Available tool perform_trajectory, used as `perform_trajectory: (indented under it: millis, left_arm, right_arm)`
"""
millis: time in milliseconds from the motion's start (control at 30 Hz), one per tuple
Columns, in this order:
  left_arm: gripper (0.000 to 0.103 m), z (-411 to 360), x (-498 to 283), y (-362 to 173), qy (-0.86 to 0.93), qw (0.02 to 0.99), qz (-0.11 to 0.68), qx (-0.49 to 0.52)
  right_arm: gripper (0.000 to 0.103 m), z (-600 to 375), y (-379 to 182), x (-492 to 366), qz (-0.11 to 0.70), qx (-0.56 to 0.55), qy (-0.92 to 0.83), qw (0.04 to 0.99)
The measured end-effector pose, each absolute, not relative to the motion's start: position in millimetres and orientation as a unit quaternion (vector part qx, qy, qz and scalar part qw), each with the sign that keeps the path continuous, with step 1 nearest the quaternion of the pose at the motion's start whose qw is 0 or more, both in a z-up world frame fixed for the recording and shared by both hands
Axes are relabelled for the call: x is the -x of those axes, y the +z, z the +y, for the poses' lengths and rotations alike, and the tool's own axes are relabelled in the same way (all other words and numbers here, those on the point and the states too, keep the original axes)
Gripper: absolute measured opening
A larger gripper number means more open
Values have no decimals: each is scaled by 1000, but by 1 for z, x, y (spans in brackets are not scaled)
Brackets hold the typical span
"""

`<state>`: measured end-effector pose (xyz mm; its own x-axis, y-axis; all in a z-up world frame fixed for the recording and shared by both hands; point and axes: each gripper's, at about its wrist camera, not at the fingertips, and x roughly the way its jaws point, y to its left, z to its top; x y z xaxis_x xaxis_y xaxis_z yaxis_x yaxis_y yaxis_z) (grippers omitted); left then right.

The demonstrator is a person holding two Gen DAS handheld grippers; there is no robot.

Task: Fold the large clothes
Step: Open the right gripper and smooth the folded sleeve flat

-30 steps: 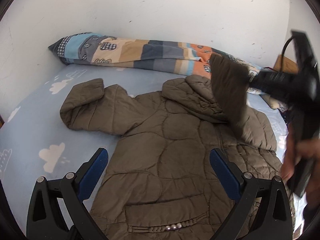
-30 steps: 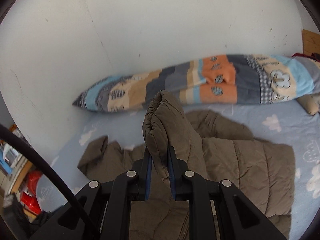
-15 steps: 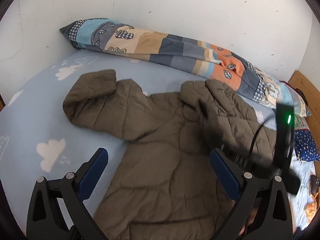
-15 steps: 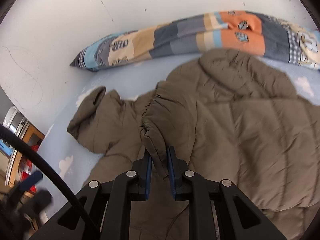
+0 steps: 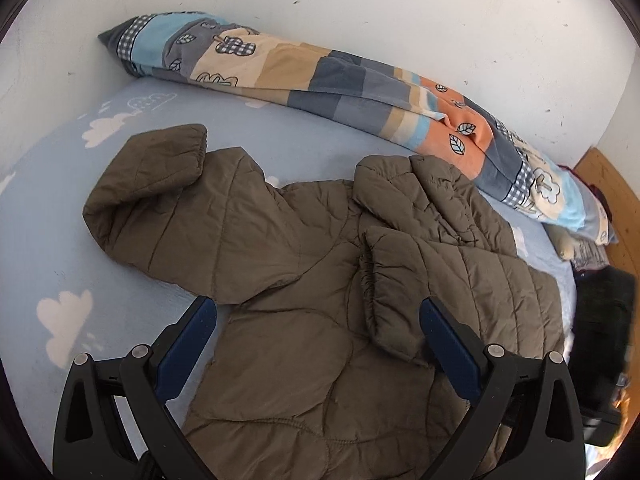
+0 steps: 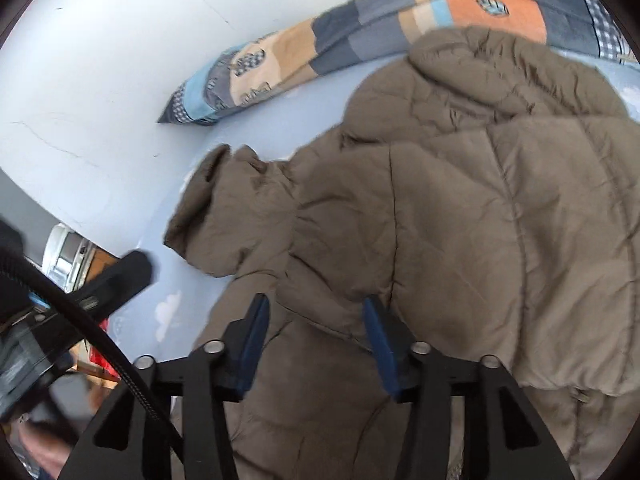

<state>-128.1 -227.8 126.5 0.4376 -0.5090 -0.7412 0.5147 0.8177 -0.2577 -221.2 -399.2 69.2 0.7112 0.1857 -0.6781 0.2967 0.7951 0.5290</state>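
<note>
Left wrist: jacket (image 5: 320,300) on bed (image 5: 60,240).

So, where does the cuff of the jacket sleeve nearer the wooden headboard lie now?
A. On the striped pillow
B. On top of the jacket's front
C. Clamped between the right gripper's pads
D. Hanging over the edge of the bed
B: the sleeve cuff lies folded across the front of the jacket, and the right gripper, whose jaws have just been opening, stands open and presses on nothing.
</note>
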Motion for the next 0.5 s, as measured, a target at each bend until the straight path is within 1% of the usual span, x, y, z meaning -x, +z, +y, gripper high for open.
perform_trajectory:
  millis: [133,267,333,367,433,500]
  left_arm:
    - [101,-237,132,122,-305,845,438,-13]
    - [101,-253,140,116,-317,841,438,-32]
    - [101,-262,145,115,-323,840,433,-43]
    - [101,-266,147,113,-325,840,432,-48]
    - [101,-276,151,110,-330,839,428,-60]
    - [101,-285,154,106,-332,840,424,-76]
  right_arm:
    - [56,-416,102,249,336,-306,-50,889]
    - [56,-479,138,313,255,-331,-164,894]
    - [55,-502,149,342,237,-319,-236,887]
    - [53,-516,153,361,238,-300,-288,878]
    - [36,-534,151,384,248,-282,-347,859]
    - [30,-551,141,403,263,-298,-372,839]
